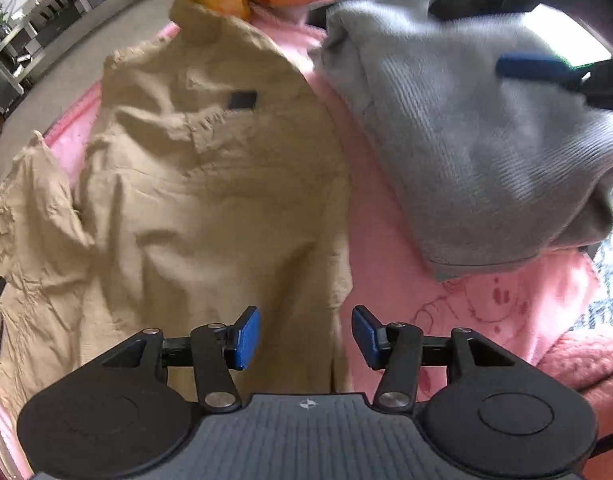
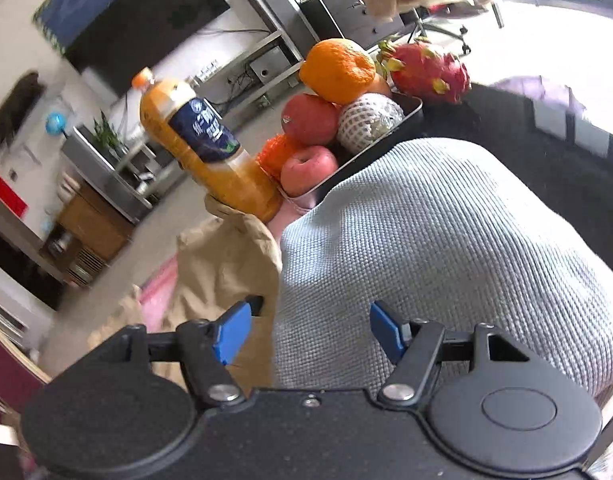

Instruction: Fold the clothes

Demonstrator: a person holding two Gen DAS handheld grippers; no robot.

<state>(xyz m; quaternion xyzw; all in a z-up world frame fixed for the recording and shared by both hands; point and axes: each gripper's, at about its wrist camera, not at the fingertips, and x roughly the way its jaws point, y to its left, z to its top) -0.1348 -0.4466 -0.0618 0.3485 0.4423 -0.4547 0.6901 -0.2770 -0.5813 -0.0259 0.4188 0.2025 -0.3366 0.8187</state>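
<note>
Two garments lie on a pink blanket (image 1: pixel 386 208): a tan shirt (image 1: pixel 210 184) spread flat on the left and a folded grey sweater (image 1: pixel 458 140) just beside it on the right. The left gripper (image 1: pixel 305 338) hovers over the shirt's edge, fingers apart, holding nothing. The right gripper (image 2: pixel 310 330) is over the sweater, fingers apart. Beyond the clothes, a metal tray (image 2: pixel 406 114) holds two apples, an orange, a dragon fruit and a netted fruit. One juice bottle (image 2: pixel 202 148) stands beside the tray.

A lived-in room, possibly an office lounge or living room: a large dark screen (image 2: pixel 146 12) is hanging on the wall, a fruit tray (image 2: pixel 390 128) and juice bottle (image 2: pixel 202 148) are sitting nearby, and a rolling chair (image 2: pixel 438 28) is standing behind.
</note>
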